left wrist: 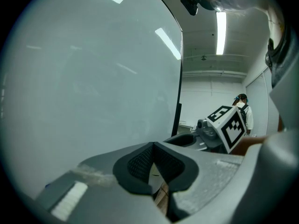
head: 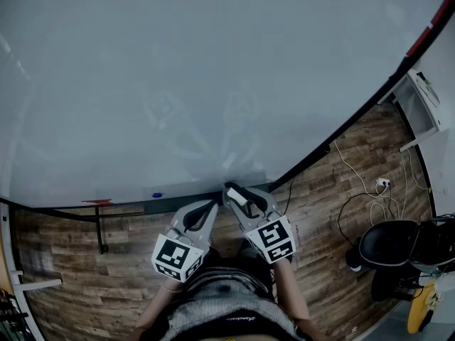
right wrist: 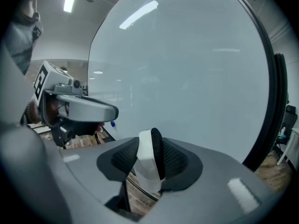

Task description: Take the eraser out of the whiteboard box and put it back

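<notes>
In the head view a broad whiteboard (head: 213,77) fills the upper frame, with a narrow tray (head: 178,199) along its lower edge and a wooden floor (head: 334,190) below. The right hand-held gripper (head: 236,190) is clamped on the eraser (right wrist: 150,164). Its own view shows the white body and black felt face standing upright between the two dark pads, pressed from both sides. The eraser is clear of the tray, held just in front of the board's lower edge, at about 1 o'clock from the left hand-held gripper (head: 210,206). That gripper sits just beside it with its jaws together and nothing between them; only a sliver of floor shows below the meeting pads. A small blue object (head: 156,195) lies on the tray at 9 o'clock from the grippers. A black chair (head: 387,244) stands on the floor at 3 o'clock, with loose cables (head: 355,183) near it. In the left gripper view a person (left wrist: 243,111) stands far back.
</notes>
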